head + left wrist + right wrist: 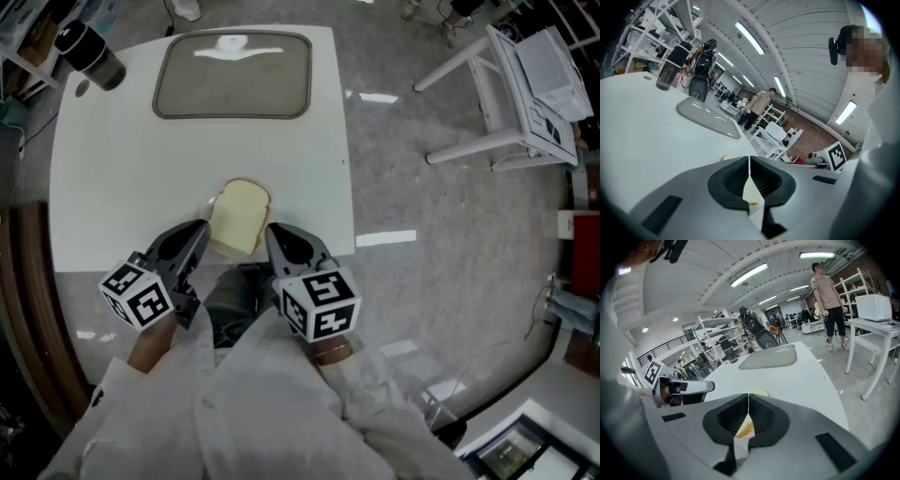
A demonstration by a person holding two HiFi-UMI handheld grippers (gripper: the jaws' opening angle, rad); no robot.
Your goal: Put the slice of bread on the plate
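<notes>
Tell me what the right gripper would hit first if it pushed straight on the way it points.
Probably the bare white table, short of the gray tray: the right gripper, shut on the bread, tilts downward. Depth is hard to judge.

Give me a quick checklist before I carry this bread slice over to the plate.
1. Grip of left gripper on bread slice: ok.
2. Grip of right gripper on it: ok.
3. The plate bare: ok.
4. The table between slice and plate free of things: ok.
5. Slice lifted off the table: cannot tell.
</notes>
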